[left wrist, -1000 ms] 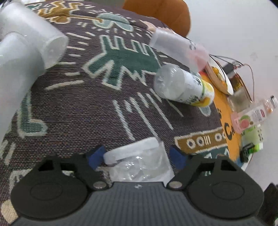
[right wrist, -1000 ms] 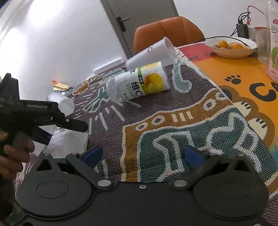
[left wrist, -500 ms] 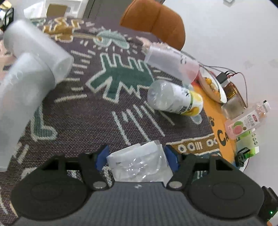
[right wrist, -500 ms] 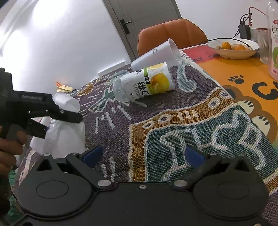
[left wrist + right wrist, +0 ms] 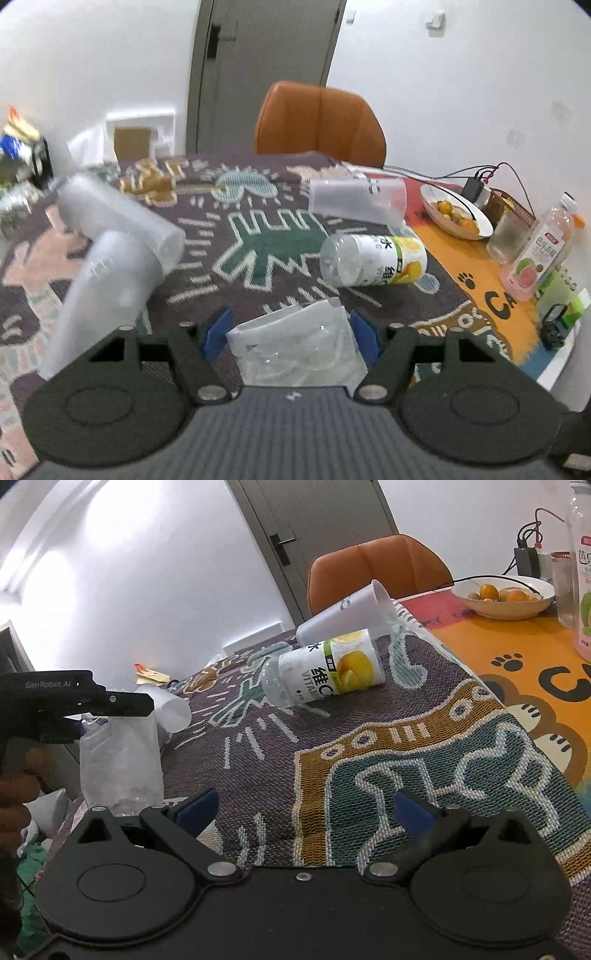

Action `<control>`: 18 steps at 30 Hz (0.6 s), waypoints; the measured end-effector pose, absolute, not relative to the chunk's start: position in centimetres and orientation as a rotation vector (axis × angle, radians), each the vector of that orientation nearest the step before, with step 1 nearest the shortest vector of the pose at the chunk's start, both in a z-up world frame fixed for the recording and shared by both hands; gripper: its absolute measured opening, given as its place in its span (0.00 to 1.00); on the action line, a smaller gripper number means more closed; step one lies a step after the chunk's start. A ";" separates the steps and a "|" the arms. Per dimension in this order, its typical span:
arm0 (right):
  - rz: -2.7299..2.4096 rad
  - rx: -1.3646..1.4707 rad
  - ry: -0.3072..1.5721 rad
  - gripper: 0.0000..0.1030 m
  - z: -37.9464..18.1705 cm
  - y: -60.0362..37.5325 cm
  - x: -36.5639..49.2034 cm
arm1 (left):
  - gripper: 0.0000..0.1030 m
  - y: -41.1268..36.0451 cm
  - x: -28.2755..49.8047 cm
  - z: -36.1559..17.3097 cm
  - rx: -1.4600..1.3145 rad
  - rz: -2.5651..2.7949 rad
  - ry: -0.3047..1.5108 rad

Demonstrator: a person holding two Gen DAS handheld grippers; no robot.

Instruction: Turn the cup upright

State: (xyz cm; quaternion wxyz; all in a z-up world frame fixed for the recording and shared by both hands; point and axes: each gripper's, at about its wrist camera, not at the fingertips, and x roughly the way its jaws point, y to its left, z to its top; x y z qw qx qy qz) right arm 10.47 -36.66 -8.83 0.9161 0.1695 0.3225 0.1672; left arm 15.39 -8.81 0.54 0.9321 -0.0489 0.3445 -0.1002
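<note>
My left gripper (image 5: 290,332) is shut on a clear plastic cup (image 5: 299,343), which fills the gap between its blue pads. In the right wrist view the same cup (image 5: 120,760) hangs nearly upright from the left gripper (image 5: 110,705), above the table's left edge. My right gripper (image 5: 304,808) is open and empty over the patterned cloth (image 5: 406,746). Two frosted cups (image 5: 118,236) lie on their sides at the left. Another frosted cup (image 5: 356,197) lies on its side at the back.
A lemon drink bottle (image 5: 373,260) lies on its side mid-table. A fruit bowl (image 5: 456,212), a glass (image 5: 508,236) and a pink drink bottle (image 5: 541,251) stand at the right. An orange chair (image 5: 319,123) stands behind the table.
The left gripper has lifted and tilted up with the clear cup, turning it from lying toward upright. The right gripper has stayed open and drifted slightly.
</note>
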 end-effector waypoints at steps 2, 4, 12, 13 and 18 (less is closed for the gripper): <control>0.346 0.344 0.653 1.00 -8.7 -36.7 10.2 | 0.67 -9.3 14.8 0.5 -0.067 -0.190 0.662; 0.347 0.341 0.646 1.00 -8.7 -36.7 9.9 | 0.67 -9.8 14.1 0.2 -0.035 -0.177 0.616; 0.349 0.345 0.632 1.00 -8.5 -36.9 9.6 | 0.68 -11.5 11.9 -1.5 0.075 -0.114 0.459; 0.348 0.349 0.630 1.00 -8.4 -37.0 9.7 | 0.68 -11.7 11.7 -1.8 0.089 -0.104 0.443; 0.346 0.347 0.634 1.00 -8.3 -37.0 9.7 | 0.68 -12.0 11.3 -2.7 0.115 -0.061 0.395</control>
